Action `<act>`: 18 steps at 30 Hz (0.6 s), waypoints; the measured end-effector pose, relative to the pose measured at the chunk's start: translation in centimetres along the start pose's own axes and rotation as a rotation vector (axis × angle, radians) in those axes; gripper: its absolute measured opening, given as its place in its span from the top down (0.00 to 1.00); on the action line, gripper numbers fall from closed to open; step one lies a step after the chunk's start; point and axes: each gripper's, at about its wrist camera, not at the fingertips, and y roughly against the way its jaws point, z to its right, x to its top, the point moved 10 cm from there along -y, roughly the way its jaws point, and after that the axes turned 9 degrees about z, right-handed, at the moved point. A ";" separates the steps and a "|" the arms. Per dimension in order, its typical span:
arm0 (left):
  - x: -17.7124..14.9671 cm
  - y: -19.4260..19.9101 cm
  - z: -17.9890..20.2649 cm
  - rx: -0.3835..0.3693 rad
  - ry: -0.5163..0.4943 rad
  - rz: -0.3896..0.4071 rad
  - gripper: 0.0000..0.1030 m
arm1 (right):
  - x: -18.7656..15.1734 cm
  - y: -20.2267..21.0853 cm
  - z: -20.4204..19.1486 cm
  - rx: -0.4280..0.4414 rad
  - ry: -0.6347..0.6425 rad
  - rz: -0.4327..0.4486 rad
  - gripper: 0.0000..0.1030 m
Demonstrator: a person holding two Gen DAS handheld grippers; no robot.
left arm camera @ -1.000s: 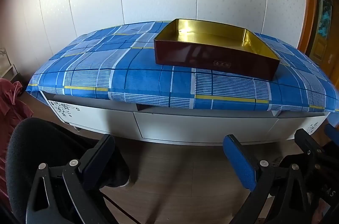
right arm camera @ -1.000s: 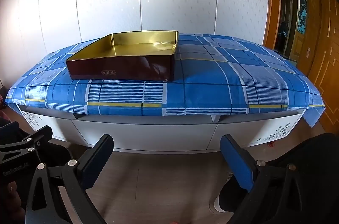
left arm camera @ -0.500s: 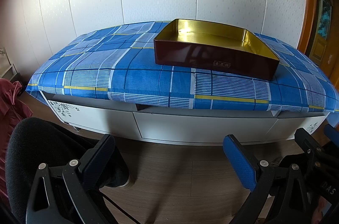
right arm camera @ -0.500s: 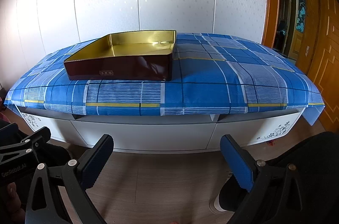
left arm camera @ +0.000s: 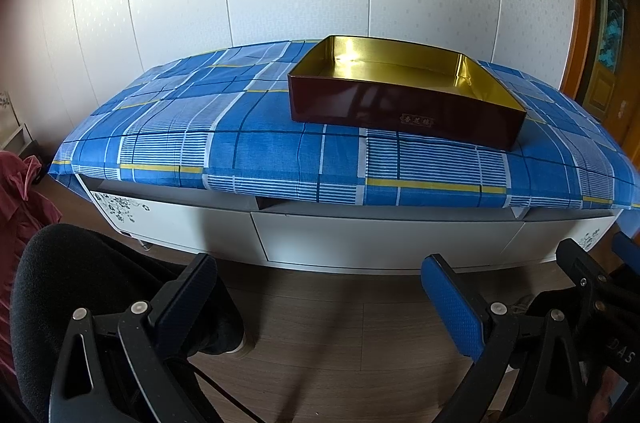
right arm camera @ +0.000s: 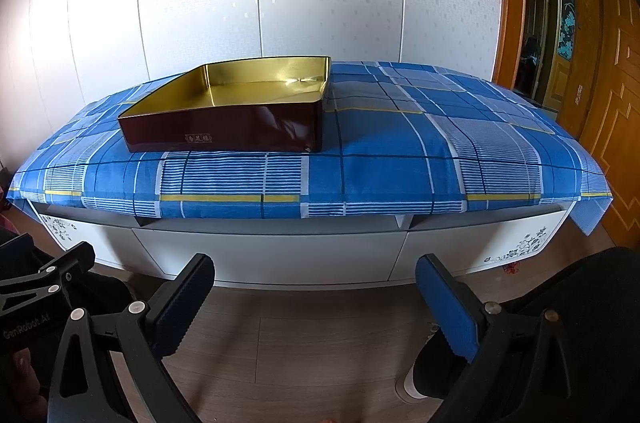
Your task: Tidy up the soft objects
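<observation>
Soft objects are nowhere in view, so nothing looks organized yet: the tin point(left arm camera: 404, 95) sits empty on the cloth point(left arm camera: 248, 143), while the left gripper point(left arm camera: 320, 299) and right gripper point(right arm camera: 316, 295) hang wide open, holding nothing, well short of it.

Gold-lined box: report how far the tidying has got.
Nothing looks done: the gold-lined box on the blue checked cloth is empty. Nothing in hand: the left hand-held gripper and right hand-held gripper are open. No soft objects in view; all sorting remains.
</observation>
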 end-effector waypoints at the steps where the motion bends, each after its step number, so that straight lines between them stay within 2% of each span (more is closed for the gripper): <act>1: 0.0 0.0 0.0 0.001 -0.001 0.000 0.00 | 0.0 0.0 0.0 -0.001 0.000 0.000 0.01; 18: 0.0 0.0 0.0 -0.002 -0.003 -0.002 0.00 | -0.2 -0.2 0.2 0.000 -0.007 -0.005 0.01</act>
